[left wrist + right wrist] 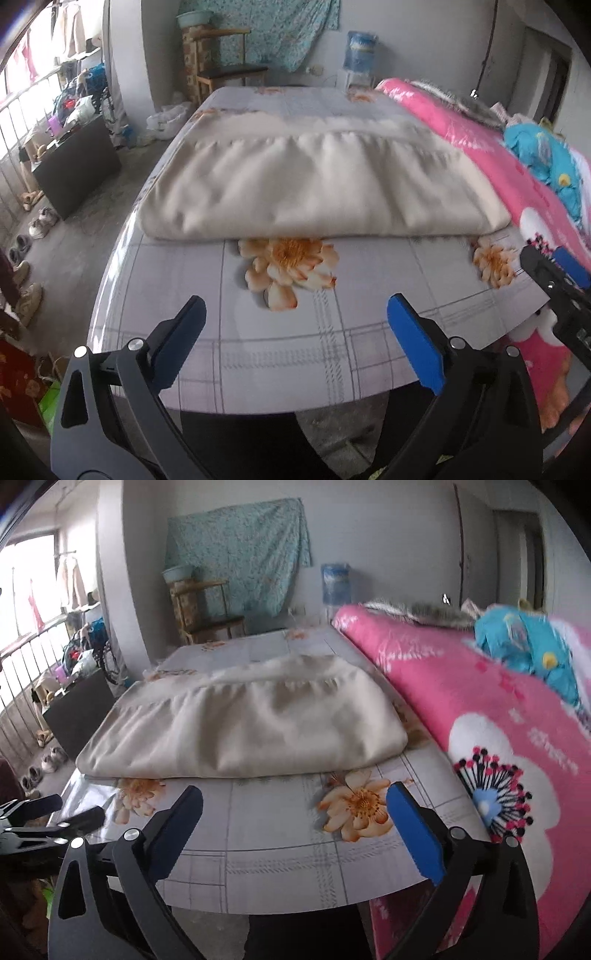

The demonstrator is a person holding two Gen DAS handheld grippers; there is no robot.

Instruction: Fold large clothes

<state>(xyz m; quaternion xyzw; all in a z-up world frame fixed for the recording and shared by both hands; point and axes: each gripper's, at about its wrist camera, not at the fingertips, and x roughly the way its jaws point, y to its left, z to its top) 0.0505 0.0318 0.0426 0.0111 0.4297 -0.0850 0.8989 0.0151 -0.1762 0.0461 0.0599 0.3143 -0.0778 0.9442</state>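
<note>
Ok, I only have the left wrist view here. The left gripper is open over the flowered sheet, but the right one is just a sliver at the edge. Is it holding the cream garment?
Observer: No. In the right wrist view the right gripper stands open with nothing between its fingers.
Operator: How close is it to the cloth?
Observer: Its tips stop short of the folded cream garment, over bare flowered sheet, with no contact.
Operator: Can you see my gripper from there?
Observer: Yes. The left gripper shows at the left edge, near the bed's corner and clear of the garment.
</note>
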